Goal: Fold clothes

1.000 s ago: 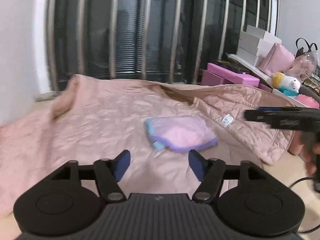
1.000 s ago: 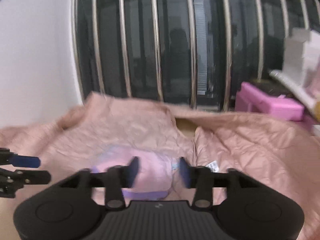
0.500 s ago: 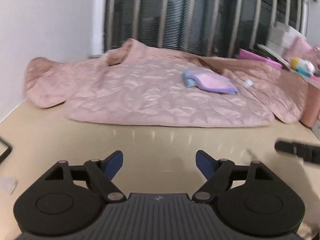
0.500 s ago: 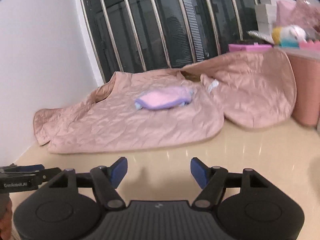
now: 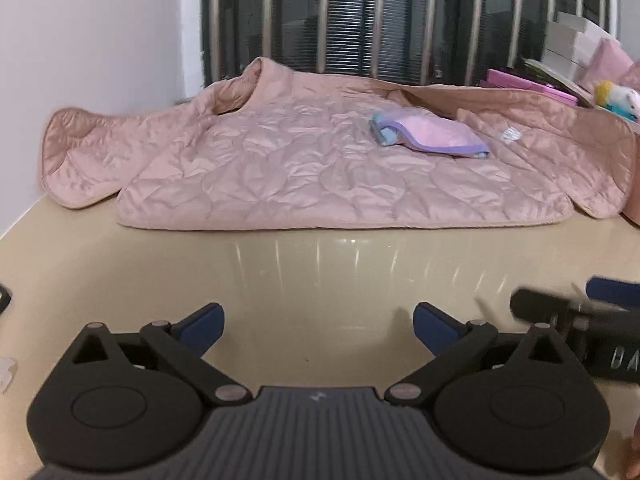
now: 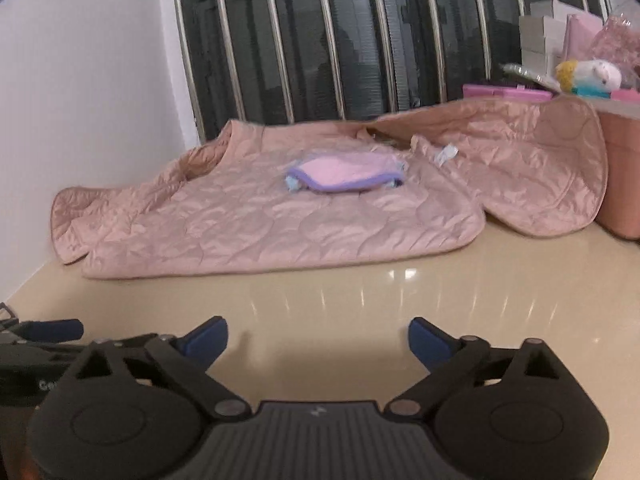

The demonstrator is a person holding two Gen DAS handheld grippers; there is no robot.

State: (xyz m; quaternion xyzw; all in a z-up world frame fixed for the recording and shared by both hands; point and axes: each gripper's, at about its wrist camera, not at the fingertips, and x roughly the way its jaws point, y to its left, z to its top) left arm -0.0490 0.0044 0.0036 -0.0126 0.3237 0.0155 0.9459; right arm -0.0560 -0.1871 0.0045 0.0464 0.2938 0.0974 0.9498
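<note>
Pink quilted satin jacket (image 5: 304, 168) lay spread on the glossy beige table (image 5: 320, 272), a folded lilac cloth (image 5: 430, 136) on top.
Left gripper (image 5: 318, 324) and right gripper (image 6: 318, 338) hovered apart from it, jaws opening wide, empty; only the right view showed the pink bin (image 6: 622, 168).

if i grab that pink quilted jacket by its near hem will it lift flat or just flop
Probably flop: the pink quilted jacket lies limp, its sleeve slumped and creased on the table. Its shiny fabric looks slippery, so a shallow pinch may slide off. The small folded purple garment resting on top would likely slide or tumble as the hem rises.
</note>
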